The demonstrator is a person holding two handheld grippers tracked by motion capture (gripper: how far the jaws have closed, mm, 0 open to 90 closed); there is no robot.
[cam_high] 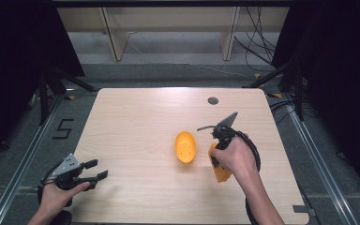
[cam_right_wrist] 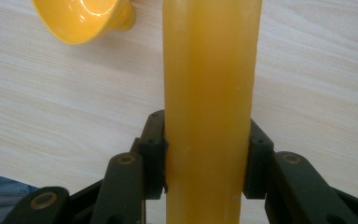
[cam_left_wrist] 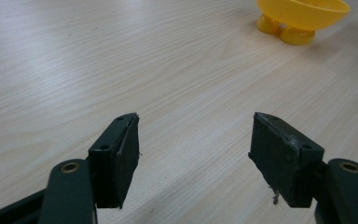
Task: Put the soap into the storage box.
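Between right tool (cam_right_wrist: 207, 156) jaws: orange block (cam_right_wrist: 209, 93), clamped; yellow dish (cam_high: 185, 146) beside.

Yellow oval dish (cam_high: 185, 146) mid-table (right gripper (cam_high: 219, 161) just beside, gripping an orange block (cam_high: 219, 171))

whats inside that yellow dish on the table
The yellow dish looks empty: the high view shows small holes in its floor. In the right gripper view its near wall covers part of the inside, beside the held orange bar.

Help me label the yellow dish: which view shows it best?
The high view: the whole oval yellow dish lies on the table, its holes visible. The left gripper view shows its rim and two feet. The right gripper view shows it partly, cut off by the frame's edge.
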